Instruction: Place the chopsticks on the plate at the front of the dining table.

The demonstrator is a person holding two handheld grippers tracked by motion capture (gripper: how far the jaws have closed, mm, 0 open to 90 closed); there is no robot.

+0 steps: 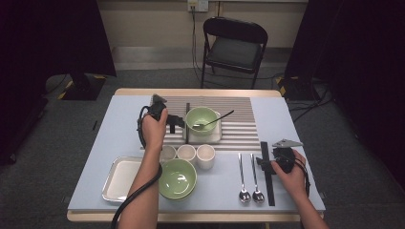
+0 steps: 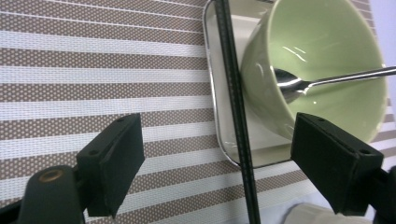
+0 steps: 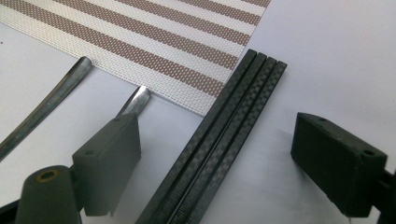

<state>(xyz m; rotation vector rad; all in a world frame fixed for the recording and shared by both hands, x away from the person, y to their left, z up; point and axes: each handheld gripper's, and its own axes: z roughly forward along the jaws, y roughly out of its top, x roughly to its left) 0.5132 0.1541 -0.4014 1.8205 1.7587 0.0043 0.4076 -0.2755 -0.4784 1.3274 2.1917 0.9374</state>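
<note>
Left hand-held gripper point(image 2: 219, 163) wide open astride black chopstick point(image 2: 236, 116) laid beside far-centre green bowl point(image 2: 322, 60); right hand-held gripper point(image 3: 217, 168) wide over remaining black chopsticks point(image 3: 224, 140), near-right desk point(image 1: 286, 114) edge.

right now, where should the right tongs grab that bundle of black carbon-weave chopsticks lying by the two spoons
Grip the bundle of black carbon-weave chopsticks across its width near the middle, coming straight down from above. The sticks lie flat and side by side on the pale blue table, and the right tongs already stand open astride them, so one squeeze should gather them all.
</note>
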